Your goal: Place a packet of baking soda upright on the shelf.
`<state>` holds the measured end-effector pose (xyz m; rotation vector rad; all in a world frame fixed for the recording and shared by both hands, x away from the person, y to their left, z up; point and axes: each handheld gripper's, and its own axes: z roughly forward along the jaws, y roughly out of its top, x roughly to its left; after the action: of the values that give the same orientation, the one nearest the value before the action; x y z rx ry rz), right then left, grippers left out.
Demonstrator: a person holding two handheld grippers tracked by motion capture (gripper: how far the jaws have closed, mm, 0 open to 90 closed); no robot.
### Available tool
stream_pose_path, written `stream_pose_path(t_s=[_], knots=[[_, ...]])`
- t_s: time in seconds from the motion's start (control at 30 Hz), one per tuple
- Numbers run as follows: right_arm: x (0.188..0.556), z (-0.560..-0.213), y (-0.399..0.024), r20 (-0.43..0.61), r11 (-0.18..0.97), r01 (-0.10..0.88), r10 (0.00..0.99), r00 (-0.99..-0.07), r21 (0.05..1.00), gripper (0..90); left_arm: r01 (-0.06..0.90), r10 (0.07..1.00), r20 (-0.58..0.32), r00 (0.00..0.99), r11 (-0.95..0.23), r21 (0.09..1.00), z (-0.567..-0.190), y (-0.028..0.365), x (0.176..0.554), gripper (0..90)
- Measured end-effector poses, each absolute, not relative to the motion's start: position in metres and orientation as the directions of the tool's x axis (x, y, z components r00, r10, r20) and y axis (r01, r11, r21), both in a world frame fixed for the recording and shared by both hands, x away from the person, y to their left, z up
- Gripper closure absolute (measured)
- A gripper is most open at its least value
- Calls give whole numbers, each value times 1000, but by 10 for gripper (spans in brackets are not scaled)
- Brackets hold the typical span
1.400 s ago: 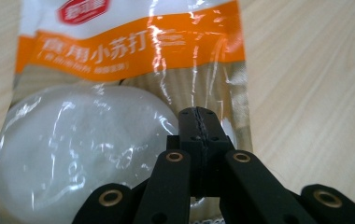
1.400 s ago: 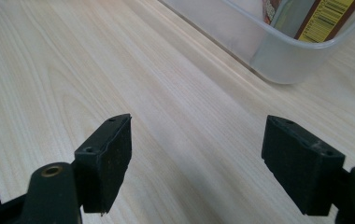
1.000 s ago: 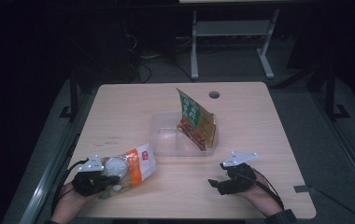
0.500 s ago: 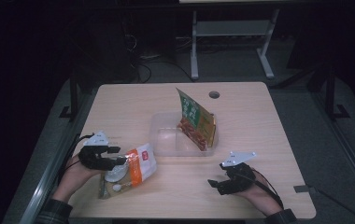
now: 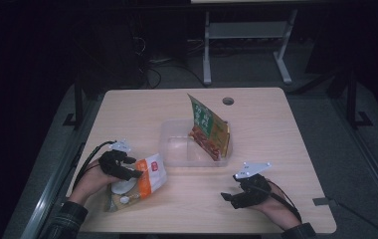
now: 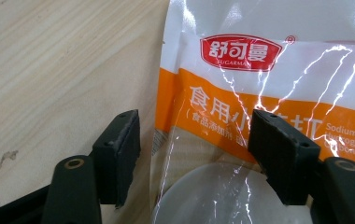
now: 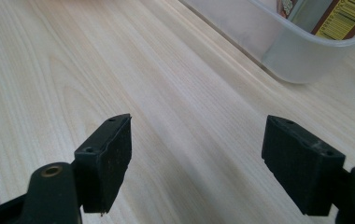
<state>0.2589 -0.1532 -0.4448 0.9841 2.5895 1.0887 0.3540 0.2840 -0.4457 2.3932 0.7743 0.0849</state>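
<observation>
I read this as a packing job: pouches go into the clear tub (image 5: 177,149) at the middle of the table (image 5: 276,129). One green and red pouch (image 5: 208,128) already stands tilted in the tub, leaning toward its right end, so I count that part done. The orange and white pouch (image 5: 144,180) is what remains; it lies flat on the table near the front left corner, just beside the tub and not yet in it.

My left gripper (image 5: 129,172) sits over that pouch, and its jaws have just been opening. In the left gripper view they straddle the pouch's (image 6: 269,93) left edge, one jaw above bare wood and the other above the orange band, with neither pad pressing on the film, so I hold nothing there. My right gripper (image 5: 229,197) rests on the table near the front right, jaws spread wide with only wood between them.

Writing: a red oval logo with Chinese characters over "SUGARMAN", large white characters starting 食用小, and "Sodium Hydrogen Carbonate" in part at the right. The right gripper view shows a barcode (image 7: 344,16) through the tub wall; its digits are too small to read
</observation>
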Motion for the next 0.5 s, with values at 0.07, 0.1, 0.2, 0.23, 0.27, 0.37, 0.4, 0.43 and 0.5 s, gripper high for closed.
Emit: stream_pose_path(t_s=[0.07,0.1,0.2,0.23,0.27,0.37,0.4,0.43,0.5], knots=[[259,-445,-153,97,517,514,634,-767,684,239,513,540,-134,831,-648,564,-447,285,354,391],[259,-445,-154,99,516,516,635,-766,683,239,518,541,-147,828,-639,568,-449,285,354,407],[260,-445,-153,96,518,512,633,-768,685,239,532,542,-168,824,-636,559,-451,287,355,448],[260,-445,-153,95,519,511,632,-769,685,238,534,546,-168,821,-629,564,-451,287,355,458],[260,-445,-153,97,518,514,634,-767,683,238,537,547,-172,819,-626,566,-452,288,355,479],[260,-445,-153,94,520,511,632,-769,684,238,536,536,-181,825,-637,554,-451,290,354,641],[260,-445,-153,95,518,512,633,-768,685,238,535,534,-180,826,-642,550,-451,290,354,685],[260,-445,-154,95,519,511,632,-769,686,239,534,532,-178,828,-648,543,-450,290,354,725],[260,-445,-153,93,519,510,632,-769,686,238,535,531,-179,828,-653,536,-450,290,353,782]])
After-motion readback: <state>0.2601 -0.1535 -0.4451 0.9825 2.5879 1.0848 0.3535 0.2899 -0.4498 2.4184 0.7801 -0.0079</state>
